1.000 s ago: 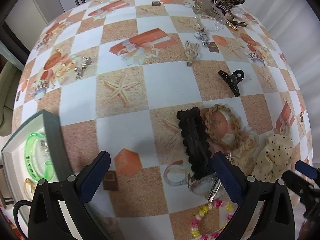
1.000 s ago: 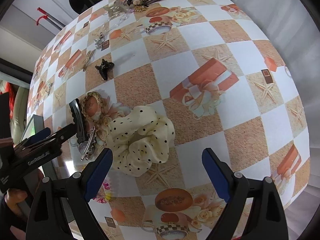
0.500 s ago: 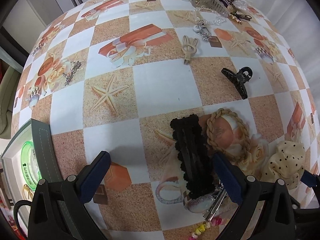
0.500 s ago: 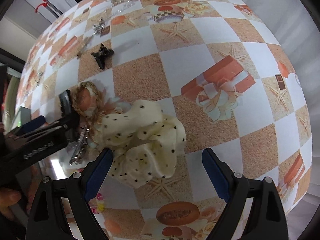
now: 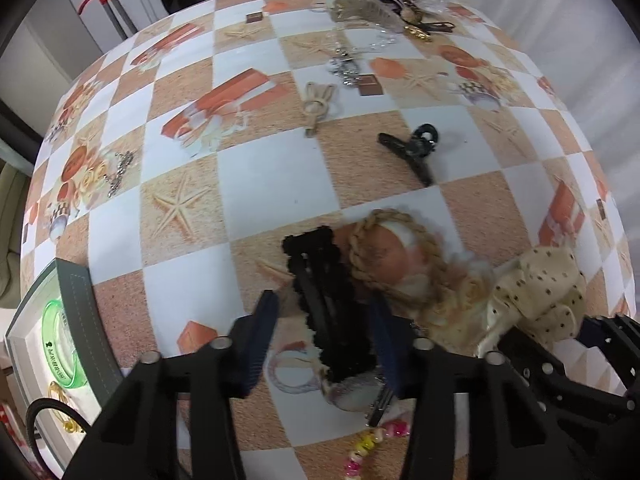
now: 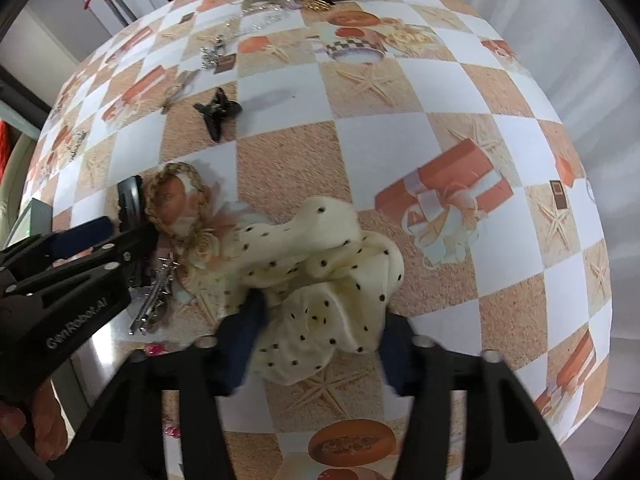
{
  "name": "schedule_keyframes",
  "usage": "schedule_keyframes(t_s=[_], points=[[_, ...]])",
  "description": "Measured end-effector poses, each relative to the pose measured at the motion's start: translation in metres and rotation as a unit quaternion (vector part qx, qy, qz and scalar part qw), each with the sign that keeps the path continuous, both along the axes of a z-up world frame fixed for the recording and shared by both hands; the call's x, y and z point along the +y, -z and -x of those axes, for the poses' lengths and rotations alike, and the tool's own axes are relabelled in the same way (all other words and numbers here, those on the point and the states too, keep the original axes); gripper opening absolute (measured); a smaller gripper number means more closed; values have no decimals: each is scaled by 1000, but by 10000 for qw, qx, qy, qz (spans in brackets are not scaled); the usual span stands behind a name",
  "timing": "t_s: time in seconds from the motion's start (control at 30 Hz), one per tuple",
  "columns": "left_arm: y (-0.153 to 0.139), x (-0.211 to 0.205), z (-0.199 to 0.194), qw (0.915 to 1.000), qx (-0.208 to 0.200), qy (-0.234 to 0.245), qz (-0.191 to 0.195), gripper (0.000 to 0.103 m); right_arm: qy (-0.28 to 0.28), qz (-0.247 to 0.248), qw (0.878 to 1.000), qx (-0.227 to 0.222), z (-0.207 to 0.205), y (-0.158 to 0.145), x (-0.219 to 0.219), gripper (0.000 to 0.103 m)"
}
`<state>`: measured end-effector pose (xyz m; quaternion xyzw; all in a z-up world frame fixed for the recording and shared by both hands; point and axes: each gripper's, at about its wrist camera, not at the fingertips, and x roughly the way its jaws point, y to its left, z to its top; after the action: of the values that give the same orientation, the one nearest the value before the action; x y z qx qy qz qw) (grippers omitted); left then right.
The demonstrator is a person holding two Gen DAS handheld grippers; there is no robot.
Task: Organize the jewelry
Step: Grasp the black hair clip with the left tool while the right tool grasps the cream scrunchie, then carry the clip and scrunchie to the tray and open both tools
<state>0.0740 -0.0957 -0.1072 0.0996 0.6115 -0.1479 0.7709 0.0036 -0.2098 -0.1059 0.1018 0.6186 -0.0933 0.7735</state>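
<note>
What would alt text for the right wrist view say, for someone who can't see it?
The right claw has just been closing around a cream polka-dot scrunchie on a checkered tablecloth. To its left, the left claw reaches over a black hair clip beside a braided hair tie; a black claw clip lies farther back.

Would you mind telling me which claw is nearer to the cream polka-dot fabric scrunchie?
Right. The right claw straddles the cream polka-dot fabric scrunchie; the left claw is beside it, around the black scalloped hair clip.
</note>
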Motion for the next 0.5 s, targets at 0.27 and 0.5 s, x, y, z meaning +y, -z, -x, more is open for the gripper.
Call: schedule_keyframes(t_s=[0.27, 0.5], points=[[-7, 3, 1, 9996, 12, -47, 289, 36, -11, -288, 9994, -209, -2, -10, -1, 14], [-26, 20, 4, 9986, -99, -178, 494, 36, 113, -633, 9974, -331, 4, -22, -16, 13]])
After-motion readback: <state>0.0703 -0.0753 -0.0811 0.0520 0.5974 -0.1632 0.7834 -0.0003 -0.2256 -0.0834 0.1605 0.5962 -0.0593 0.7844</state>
